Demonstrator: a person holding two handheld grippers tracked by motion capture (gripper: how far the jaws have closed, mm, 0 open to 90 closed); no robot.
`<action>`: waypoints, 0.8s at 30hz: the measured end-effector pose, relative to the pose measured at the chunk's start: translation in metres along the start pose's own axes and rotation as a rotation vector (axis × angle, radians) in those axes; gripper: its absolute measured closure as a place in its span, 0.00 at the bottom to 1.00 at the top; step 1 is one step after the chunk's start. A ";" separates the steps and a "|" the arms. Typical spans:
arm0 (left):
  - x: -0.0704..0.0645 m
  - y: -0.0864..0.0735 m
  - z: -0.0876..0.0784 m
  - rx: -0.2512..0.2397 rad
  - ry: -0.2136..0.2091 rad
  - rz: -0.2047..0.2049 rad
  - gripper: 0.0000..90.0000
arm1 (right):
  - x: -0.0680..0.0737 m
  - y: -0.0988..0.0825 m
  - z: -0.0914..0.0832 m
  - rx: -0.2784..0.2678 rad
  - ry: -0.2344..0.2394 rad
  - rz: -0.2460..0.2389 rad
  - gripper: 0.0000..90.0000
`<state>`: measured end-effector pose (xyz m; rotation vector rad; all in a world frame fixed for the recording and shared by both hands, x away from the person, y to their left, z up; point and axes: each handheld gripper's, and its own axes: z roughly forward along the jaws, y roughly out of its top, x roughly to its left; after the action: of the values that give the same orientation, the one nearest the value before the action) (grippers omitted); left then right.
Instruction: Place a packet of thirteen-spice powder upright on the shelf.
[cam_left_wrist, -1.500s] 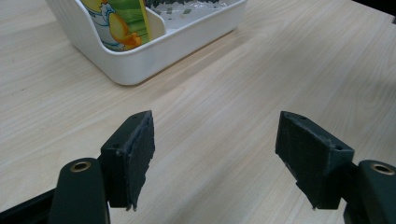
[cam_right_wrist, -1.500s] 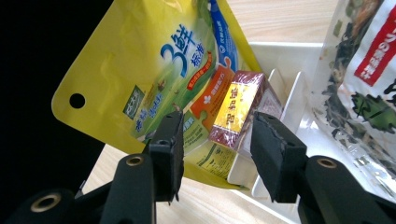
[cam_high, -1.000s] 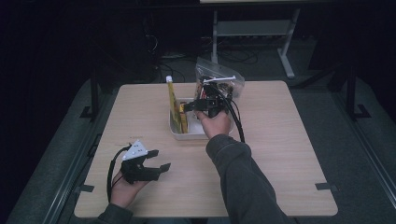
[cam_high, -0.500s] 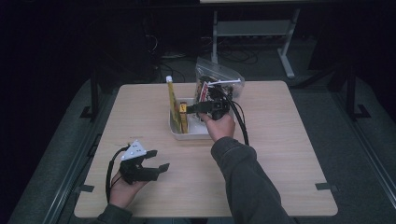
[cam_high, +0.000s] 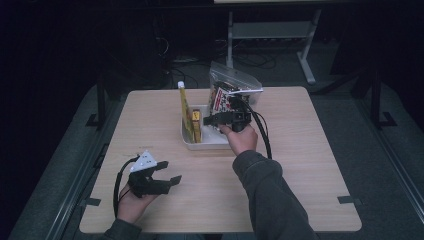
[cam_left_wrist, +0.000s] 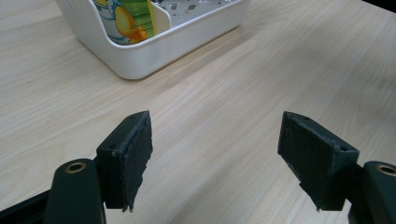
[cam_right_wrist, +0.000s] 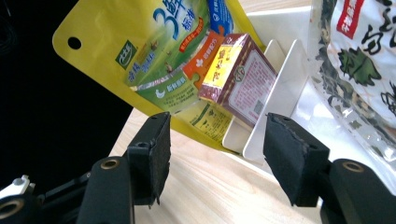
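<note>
Right gripper: jaws just been opening, now wide with nothing between the pads, a little nearer than a second ago; held level at the near right side of the white divided bin, pointing left at the small red-and-yellow box standing in it. Left gripper: unmoved, wide and empty, low over the table, near left

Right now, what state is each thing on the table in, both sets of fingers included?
White plastic bin: upright on the table, holding packets.
Tall yellow pouch: standing in the bin, leaning.
Small maroon-and-yellow box: propped against the bin's white divider.
Clear zip bag of dark dried food: standing at the bin's far end.
Right gripper: fingers just opened, nothing between them.
Left gripper: fingers open, empty, over bare table.
</note>
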<state>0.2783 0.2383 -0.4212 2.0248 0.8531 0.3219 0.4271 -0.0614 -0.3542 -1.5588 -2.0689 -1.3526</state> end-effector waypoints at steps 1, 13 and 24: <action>0.000 0.000 0.000 -0.001 0.000 0.000 0.29 | -0.001 -0.001 0.000 -0.002 0.001 -0.002 0.45; 0.001 0.000 -0.001 -0.012 -0.012 -0.021 0.28 | -0.009 -0.010 -0.013 0.009 0.034 0.000 0.44; 0.000 0.000 0.000 -0.002 -0.007 -0.015 0.27 | -0.019 -0.022 -0.019 0.029 0.062 0.007 0.43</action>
<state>0.2783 0.2386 -0.4212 2.0158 0.8632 0.3063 0.4097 -0.0880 -0.3675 -1.4917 -2.0363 -1.3448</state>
